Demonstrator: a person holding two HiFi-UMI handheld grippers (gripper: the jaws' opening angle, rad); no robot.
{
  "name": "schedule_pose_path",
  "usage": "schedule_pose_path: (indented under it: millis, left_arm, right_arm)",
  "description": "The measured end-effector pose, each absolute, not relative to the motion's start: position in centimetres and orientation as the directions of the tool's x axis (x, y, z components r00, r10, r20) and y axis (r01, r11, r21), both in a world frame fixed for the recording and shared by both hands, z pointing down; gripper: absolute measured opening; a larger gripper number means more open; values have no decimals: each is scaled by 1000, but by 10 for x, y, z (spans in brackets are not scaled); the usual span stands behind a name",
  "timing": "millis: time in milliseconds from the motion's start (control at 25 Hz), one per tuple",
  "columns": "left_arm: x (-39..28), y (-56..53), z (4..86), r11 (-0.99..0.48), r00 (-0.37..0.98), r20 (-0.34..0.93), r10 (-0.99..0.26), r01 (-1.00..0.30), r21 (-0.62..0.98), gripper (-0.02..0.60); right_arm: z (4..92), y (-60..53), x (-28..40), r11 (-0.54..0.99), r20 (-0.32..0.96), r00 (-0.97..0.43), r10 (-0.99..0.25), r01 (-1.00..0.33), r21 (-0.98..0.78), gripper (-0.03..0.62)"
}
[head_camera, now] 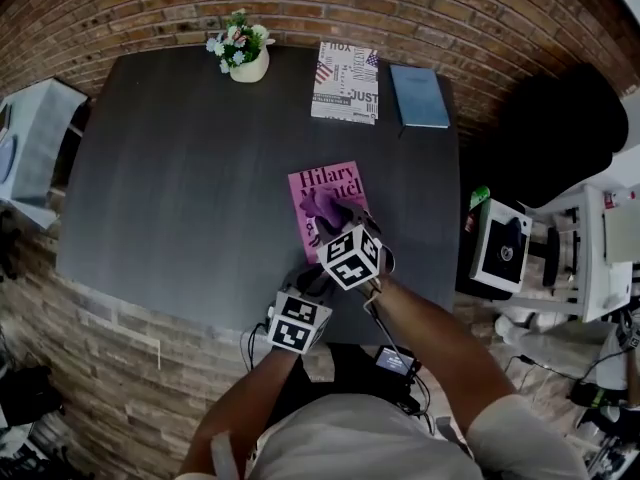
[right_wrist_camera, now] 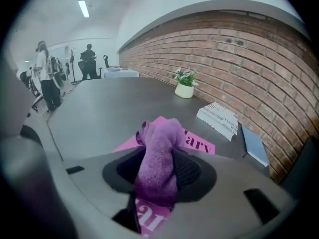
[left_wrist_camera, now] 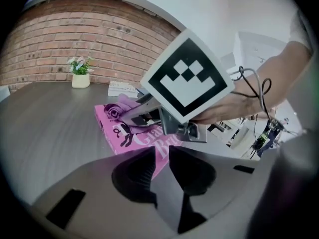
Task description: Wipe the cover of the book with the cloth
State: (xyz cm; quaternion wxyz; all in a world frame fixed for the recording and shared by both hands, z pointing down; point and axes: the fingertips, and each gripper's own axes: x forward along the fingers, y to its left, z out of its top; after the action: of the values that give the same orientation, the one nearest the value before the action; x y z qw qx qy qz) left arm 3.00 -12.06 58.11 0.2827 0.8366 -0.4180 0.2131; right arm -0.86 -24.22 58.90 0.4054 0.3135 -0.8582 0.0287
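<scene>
Looking down from the head view, I have the dark counter point(head_camera: 170, 188) set against a brick wall point(head_camera: 300, 3). A small pot of flowers point(head_camera: 243, 56) stands alone at the counter's far left.

Nearer to me, at the near edge and just right of the middle, sits my left hand-held gripper point(left_wrist_camera: 159, 151). Its own view shows the two jaws a little apart, with a narrow gap between the pads. The near corner of the pink book point(head_camera: 303, 208) shows in that gap just past the tips. I see no pad pressing on it, so I read this hand-held gripper as open and holding nothing.

The pink book lies flat on the counter, cover up, with white lettering across it. It is close to the near edge and turned slightly askew.

Just right of the left one, and farther in, my right hand-held gripper point(right_wrist_camera: 158, 157) is closed on the purple cloth point(right_wrist_camera: 162, 133). The cloth is pinched between the pads and bunches up above them. Its loose end hangs below the jaws, over the book's cover. In the head view the bunched cloth sits over the middle of the cover.

Along the far edge, right of centre, a printed book point(head_camera: 346, 81) lies flat. A blue book point(head_camera: 418, 96) lies just beside it on its right, well apart from the pink one.
</scene>
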Motion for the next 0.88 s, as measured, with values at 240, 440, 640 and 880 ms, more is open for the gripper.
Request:
schedule_pose_path:
  millis: [240, 440, 640, 880]
  left_arm:
    - [36, -124, 609, -549, 474, 718, -511, -822, 152, 8]
    - [36, -123, 610, -515, 481, 718, -503, -834, 198, 8]
    - [34, -125, 609, -486, 493, 712, -500, -840, 240, 8]
    - [32, -127, 609, -456, 497, 700, -512, -849, 268, 8]
  right_arm:
    - [581, -266, -5, 821, 711, -504, -489, -540, 182, 160]
    - [574, -281, -26, 830, 692, -524, -497, -519, 203, 158]
    - [577, -280, -67, 858, 694, -546, -469, -469, 210, 155]
    - [590, -282, -72, 855, 724, -522, -450, -487, 180, 144]
